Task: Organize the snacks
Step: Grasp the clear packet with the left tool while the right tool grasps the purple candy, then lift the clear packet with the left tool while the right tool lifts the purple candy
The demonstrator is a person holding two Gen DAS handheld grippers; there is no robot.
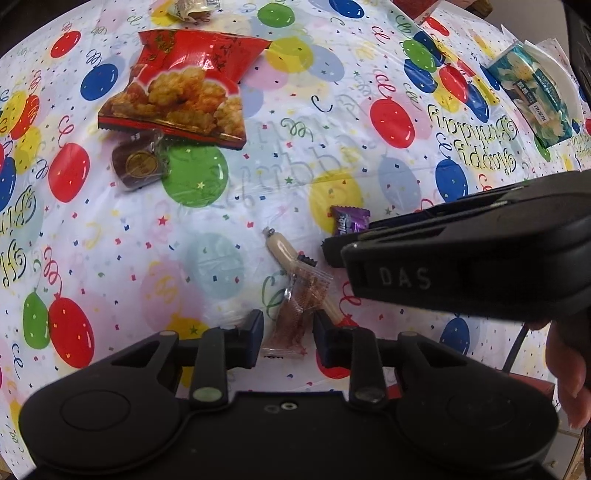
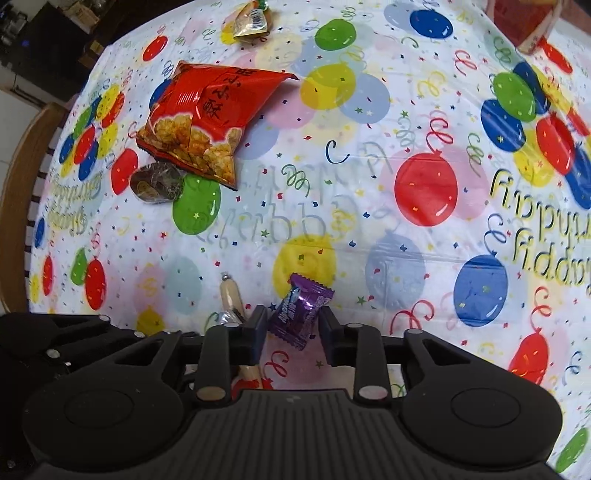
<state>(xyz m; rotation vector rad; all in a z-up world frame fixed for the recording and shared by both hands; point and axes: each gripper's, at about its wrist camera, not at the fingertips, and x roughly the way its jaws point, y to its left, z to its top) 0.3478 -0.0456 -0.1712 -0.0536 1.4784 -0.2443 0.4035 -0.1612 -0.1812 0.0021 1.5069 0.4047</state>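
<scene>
A balloon-printed tablecloth (image 1: pixel 258 177) covers the table, and the snacks lie scattered on it. The biggest is a red snack bag (image 1: pixel 181 85), lying flat with its long axis running from near-left to far-right. Touching its near edge is a dark round snack in clear wrap (image 1: pixel 138 166). On the right, only the left wrist view shows a teal tissue pack (image 1: pixel 532 92), its long axis running away from the camera.

The left gripper (image 1: pixel 288 334) has its fingers apart around a clear-wrapped reddish-brown packet (image 1: pixel 295 317), not visibly pressing it; the packet's long axis runs roughly along the fingers. The packet lies across a pale sausage stick (image 1: pixel 280 247), whose clipped end points away and to the left.

The right gripper (image 2: pixel 293 334) also has its fingers apart, either side of a purple candy (image 2: pixel 299 310) that lies on the cloth tilted from near-left to far-right. The left wrist view shows this candy half hidden behind the right gripper's body.

The right wrist view alone shows a small yellowish packet (image 2: pixel 251 22) clearly at the far edge, a red container (image 2: pixel 524 22) at far right, and a wooden chair back (image 2: pixel 33 177) beyond the left edge.
</scene>
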